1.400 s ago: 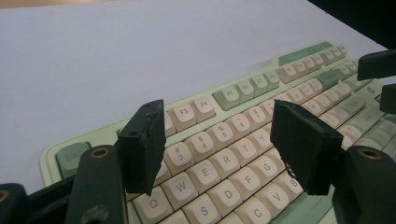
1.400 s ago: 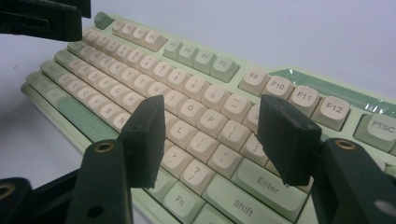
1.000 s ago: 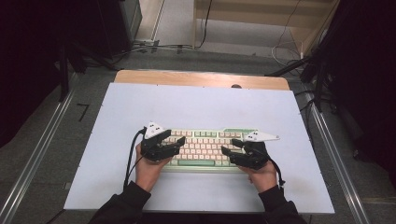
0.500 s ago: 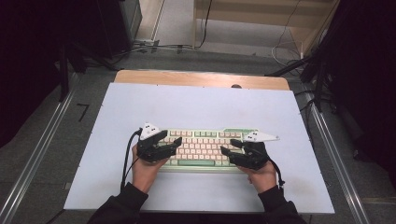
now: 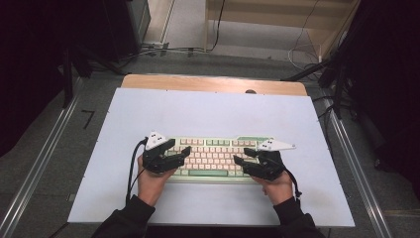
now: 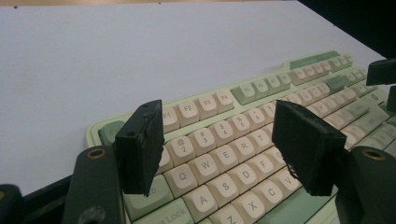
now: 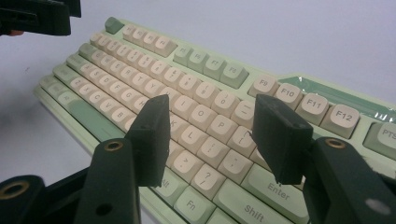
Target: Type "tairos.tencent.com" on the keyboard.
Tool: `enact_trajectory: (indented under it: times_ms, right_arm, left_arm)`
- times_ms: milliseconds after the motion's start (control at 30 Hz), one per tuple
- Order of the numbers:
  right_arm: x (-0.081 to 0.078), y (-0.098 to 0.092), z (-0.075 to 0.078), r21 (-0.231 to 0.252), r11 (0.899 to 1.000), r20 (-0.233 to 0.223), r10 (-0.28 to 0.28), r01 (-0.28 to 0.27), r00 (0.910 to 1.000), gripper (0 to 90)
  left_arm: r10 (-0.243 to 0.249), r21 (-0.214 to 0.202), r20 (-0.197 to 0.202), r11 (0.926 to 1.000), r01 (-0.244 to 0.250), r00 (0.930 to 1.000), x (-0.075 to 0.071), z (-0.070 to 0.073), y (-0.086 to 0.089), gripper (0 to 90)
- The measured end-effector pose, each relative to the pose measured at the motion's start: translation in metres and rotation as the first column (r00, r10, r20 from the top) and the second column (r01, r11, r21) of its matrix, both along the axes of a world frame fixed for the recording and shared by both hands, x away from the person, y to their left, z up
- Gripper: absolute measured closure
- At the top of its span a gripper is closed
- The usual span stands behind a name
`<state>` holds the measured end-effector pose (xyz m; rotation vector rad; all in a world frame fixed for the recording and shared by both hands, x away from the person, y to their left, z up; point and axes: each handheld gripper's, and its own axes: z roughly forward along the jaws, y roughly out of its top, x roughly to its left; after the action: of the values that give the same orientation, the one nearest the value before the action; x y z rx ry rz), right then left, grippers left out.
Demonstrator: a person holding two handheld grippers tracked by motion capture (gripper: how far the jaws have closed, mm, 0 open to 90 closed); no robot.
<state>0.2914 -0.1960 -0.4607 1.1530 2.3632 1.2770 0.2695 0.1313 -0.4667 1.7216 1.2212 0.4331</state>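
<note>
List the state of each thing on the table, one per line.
keyboard: flat on the table, keys up, not gripped.
left gripper: open, over the keyboard's left end, nothing between its jaws.
right gripper: open, over the keyboard's right end; its jaws have just been closing, nothing between them.
table: bare white top around the keyboard.
</note>
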Motion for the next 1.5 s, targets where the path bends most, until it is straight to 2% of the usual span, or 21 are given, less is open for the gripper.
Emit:
enact_trajectory:
  times_ms: [200, 467, 767, 867, 1200, 1500]
  right_arm:
    - [0.001, 0.001, 0.000, -0.001, 1.000, 0.003, 0.008, -0.008, 1.0000, 47.2]
    - [0.001, 0.004, 0.000, 0.000, 1.000, -0.003, 0.028, -0.028, 0.9996, 54.8]
    - [0.000, 0.010, -0.003, -0.008, 0.997, 0.000, 0.072, -0.072, 0.9974, 81.0]
    - [0.000, 0.012, -0.005, -0.022, 0.996, -0.006, 0.085, -0.085, 0.9964, 86.5]
    - [0.002, 0.013, -0.011, -0.039, 0.996, -0.030, 0.084, -0.085, 0.9961, 87.5]
    - [0.001, 0.020, -0.018, -0.079, 0.991, -0.041, 0.103, -0.106, 0.9938, 87.5]
  left_arm:
    - [0.006, 0.000, 0.000, 1.0000, -0.006, 1.0000, -0.002, 0.000, 0.002, 34.6]
    - [0.011, 0.001, -0.002, 0.9999, -0.011, 0.9999, -0.004, -0.001, 0.004, 34.6]
    - [0.017, 0.003, -0.006, 0.9998, -0.017, 0.9998, -0.006, -0.002, 0.005, 34.7]
    - [0.017, 0.005, -0.005, 0.9998, -0.017, 0.9998, -0.006, -0.002, 0.006, 34.7]
    - [0.019, 0.005, -0.010, 0.9998, -0.019, 0.9998, -0.006, -0.003, 0.006, 34.8]
    - [0.024, 0.009, -0.015, 0.9997, -0.024, 0.9996, -0.004, -0.005, 0.007, 34.8]
